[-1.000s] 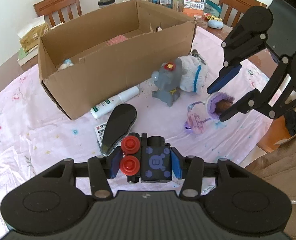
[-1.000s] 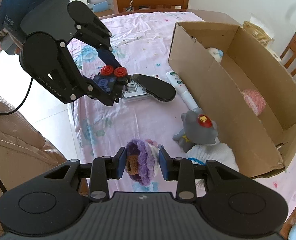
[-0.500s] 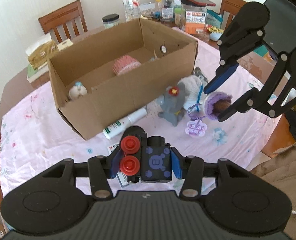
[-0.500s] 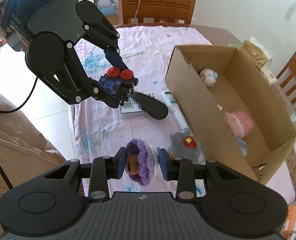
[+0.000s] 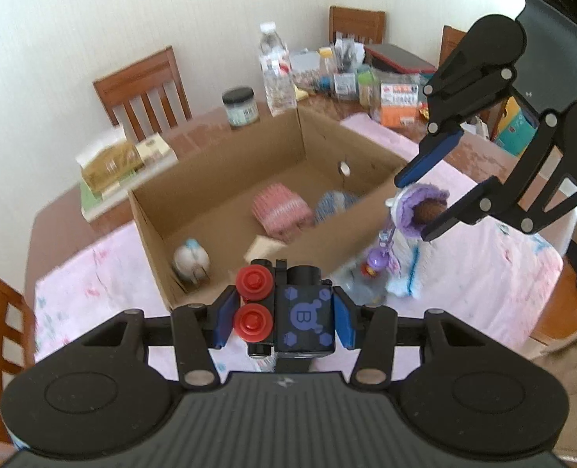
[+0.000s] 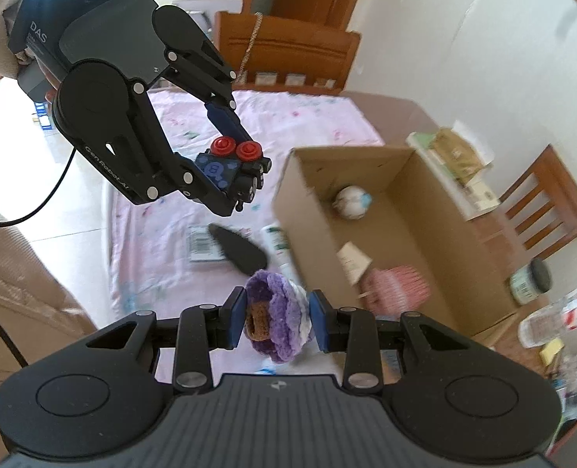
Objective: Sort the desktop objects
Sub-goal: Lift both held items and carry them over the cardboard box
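My left gripper (image 5: 284, 321) is shut on a black toy block (image 5: 302, 318) with two red knobs and a blue "B" face; it also shows in the right wrist view (image 6: 226, 171), held high above the table. My right gripper (image 6: 276, 318) is shut on a purple crocheted flower (image 6: 278, 318), which also shows in the left wrist view (image 5: 421, 210) with a charm hanging under it, near the box's right end. The open cardboard box (image 5: 226, 191) holds a pink knitted item (image 5: 282, 212), a bluish one (image 5: 333, 204) and a white round toy (image 5: 190, 259).
On the pink tablecloth (image 6: 163, 210) lie a black hairbrush (image 6: 239, 251), a barcode card (image 6: 202, 243) and a white tube (image 6: 278, 243). A white and blue sock (image 5: 409, 273) lies beside the box. Jars, a bottle (image 5: 276, 72) and clutter stand behind; wooden chairs surround the table.
Both grippers have risen and moved toward the box with their objects still held. The views now look down into the box.
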Available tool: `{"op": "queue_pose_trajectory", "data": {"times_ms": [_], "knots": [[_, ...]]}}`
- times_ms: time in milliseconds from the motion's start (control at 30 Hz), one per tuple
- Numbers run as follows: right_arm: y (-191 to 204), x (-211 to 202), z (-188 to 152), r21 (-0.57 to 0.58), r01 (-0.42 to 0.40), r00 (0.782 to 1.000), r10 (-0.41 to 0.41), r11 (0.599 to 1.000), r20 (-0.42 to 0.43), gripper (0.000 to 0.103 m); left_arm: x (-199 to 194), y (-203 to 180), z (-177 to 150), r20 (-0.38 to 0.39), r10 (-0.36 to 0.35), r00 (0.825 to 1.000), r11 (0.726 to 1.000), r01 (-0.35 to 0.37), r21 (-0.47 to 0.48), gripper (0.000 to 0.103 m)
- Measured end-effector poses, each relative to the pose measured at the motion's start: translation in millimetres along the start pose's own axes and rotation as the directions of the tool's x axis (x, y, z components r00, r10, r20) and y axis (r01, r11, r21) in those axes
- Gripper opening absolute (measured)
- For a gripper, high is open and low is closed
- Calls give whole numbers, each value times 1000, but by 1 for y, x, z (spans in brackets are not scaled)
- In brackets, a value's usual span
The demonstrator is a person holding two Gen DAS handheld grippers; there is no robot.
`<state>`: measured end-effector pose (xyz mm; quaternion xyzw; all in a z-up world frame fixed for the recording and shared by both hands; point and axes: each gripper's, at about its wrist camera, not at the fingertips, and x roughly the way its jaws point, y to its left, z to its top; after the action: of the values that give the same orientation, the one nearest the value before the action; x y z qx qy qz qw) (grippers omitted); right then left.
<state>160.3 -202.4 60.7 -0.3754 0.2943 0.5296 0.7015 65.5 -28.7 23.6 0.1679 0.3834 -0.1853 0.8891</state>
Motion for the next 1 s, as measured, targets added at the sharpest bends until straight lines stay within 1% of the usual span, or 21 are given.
{"op": "queue_pose_trajectory", "data": {"times_ms": [133,333,567,667,800,1000], "knots": [[-14,-10,8,-8,52,998,-52,999,22,39,2,7,18,32,25,999,1000,-25,15,50],[-42,-22,15,17,115,992,-115,993,53,39,9,20,39,72,51,996,999,-52,15,50],[-68,-25,17,44,160,985,-162,986,66,39,25,34,60,87,59,994,998,-60,8,50],[-80,-21,16,64,170,983,-174,983,64,39,36,39,64,79,65,995,998,-66,8,49],[-92,-10,13,82,183,981,-187,980,42,39,54,51,67,57,60,997,998,-58,-28,49],[-112,14,8,122,175,984,-176,977,-3,39,80,61,68,16,43,999,998,-42,-55,49]]}}
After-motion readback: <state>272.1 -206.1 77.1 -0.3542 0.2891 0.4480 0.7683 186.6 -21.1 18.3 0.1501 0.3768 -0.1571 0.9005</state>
